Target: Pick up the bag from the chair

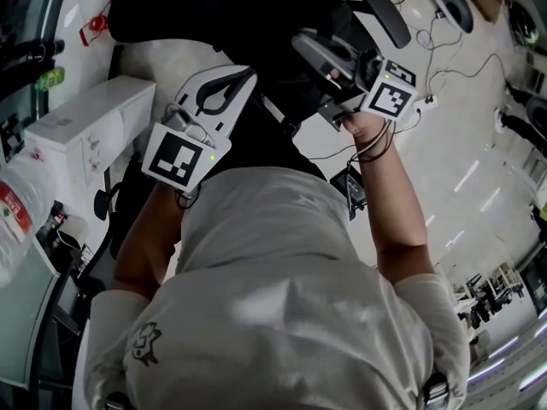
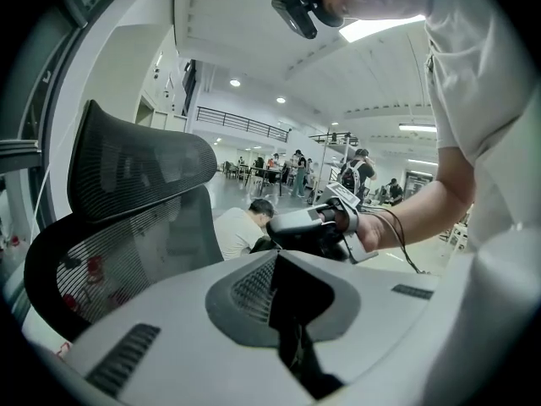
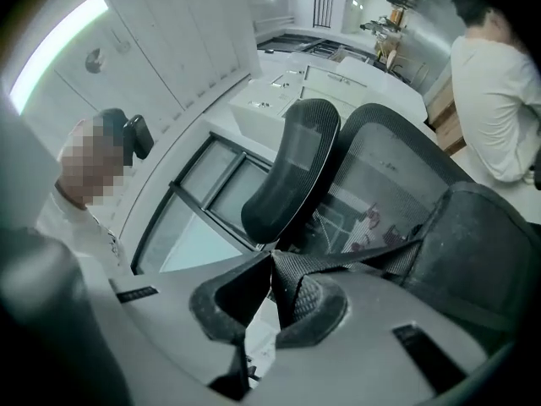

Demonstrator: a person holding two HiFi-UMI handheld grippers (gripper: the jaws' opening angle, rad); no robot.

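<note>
Right gripper (image 3: 275, 265): jaws pressed together, pinching a woven strap (image 3: 347, 262) right at the tips.
Left gripper (image 2: 275, 256): jaws look closed on each other, nothing btwn; the bag isn't in its view.
Bag (image 3: 486, 252): dark fabric bulk at the right of the right gripper view, against the mesh back of the chair (image 3: 389, 176); strap runs from it to the jaws.
Done: strap reached & gripped.
Left to do: lift bag clear of chair. Can't tell if it's off the seat yet, as the seat isn't in view.
Risk (my guess): thin strap, held only at the tips; could slip if the bag is heavy.
Only in right gripper view: the pinch itself, plus strap & bag.
Only in left gripper view: right gripper seen side-on in the hand (image 2: 376, 231), beside a mesh chair back; no bag visible.
Only in head view: both grippers up near a big black mass (image 1: 214, 7) at the top (bag or chair, can't say which); white box (image 1: 85, 131) off to the left.
</note>
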